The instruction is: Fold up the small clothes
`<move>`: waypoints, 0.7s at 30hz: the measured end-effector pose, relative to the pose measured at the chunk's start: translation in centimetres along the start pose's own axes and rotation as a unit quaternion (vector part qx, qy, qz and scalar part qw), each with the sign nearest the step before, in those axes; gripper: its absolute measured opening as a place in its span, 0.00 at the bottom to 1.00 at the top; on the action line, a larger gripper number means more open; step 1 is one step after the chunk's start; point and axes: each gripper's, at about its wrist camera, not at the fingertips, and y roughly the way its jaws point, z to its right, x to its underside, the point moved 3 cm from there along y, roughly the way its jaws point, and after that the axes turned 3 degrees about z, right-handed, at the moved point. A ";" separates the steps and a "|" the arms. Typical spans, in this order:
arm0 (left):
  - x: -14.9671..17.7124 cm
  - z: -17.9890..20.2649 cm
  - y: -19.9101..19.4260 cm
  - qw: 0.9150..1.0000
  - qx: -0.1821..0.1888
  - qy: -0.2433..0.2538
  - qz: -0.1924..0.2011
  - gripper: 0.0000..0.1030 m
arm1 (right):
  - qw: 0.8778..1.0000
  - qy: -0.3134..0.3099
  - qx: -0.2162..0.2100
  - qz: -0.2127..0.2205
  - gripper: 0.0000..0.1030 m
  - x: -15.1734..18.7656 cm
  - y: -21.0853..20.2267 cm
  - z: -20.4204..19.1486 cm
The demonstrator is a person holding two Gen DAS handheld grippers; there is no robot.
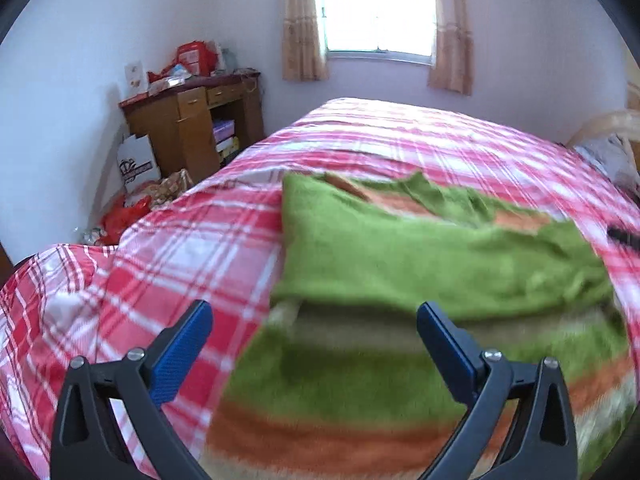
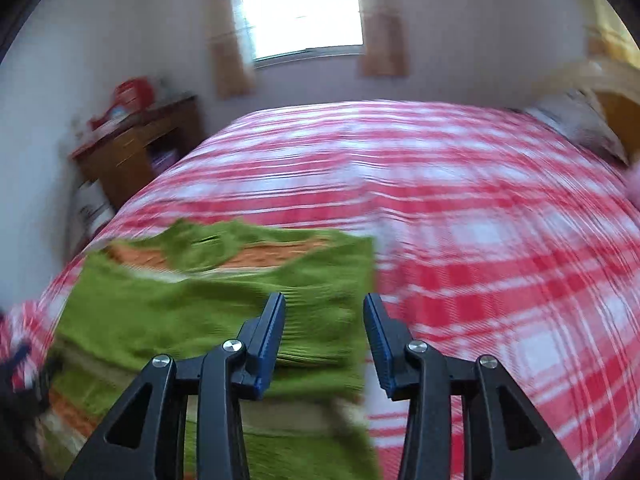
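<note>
A green knitted garment with orange and cream stripes (image 1: 400, 264) lies on the red-and-white plaid bed (image 1: 180, 248), its upper part folded over. My left gripper (image 1: 314, 320) is open and empty, just above the garment's near left edge. In the right wrist view the same garment (image 2: 200, 304) lies at the lower left on the bed (image 2: 500, 260). My right gripper (image 2: 324, 312) is open and empty over the garment's right edge. Both views are blurred by motion.
A wooden desk (image 1: 192, 120) piled with clutter stands by the left wall, with bags and a box (image 1: 136, 164) on the floor. A curtained window (image 1: 376, 12) is behind the bed. A pillow (image 2: 580, 128) lies at the far right.
</note>
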 end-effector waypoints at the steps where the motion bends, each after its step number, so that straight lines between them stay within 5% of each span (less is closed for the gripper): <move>1: -0.6 -0.1 1.0 1.000 -0.012 -0.004 -0.003 1.00 | 1.000 -0.011 -0.011 -0.006 0.41 0.1 0.5 -1.2; 5: -0.4 -0.5 5.3 0.996 -0.073 0.018 -0.037 1.00 | 0.997 -0.015 -0.037 -0.063 0.41 2.1 4.7 -3.9; 7: 0.4 -1.7 6.5 0.996 -0.059 -0.006 -0.066 1.00 | 0.994 -0.023 -0.031 -0.097 0.42 3.9 6.8 -4.2; 12: 0.7 -3.9 7.0 0.994 -0.029 -0.062 -0.082 1.00 | 0.995 -0.045 -0.028 -0.081 0.52 3.9 6.5 -5.2; 21: 1.6 -2.2 3.7 0.996 -0.045 -0.013 -0.081 1.00 | 0.996 -0.037 -0.011 -0.083 0.56 4.4 5.4 -5.0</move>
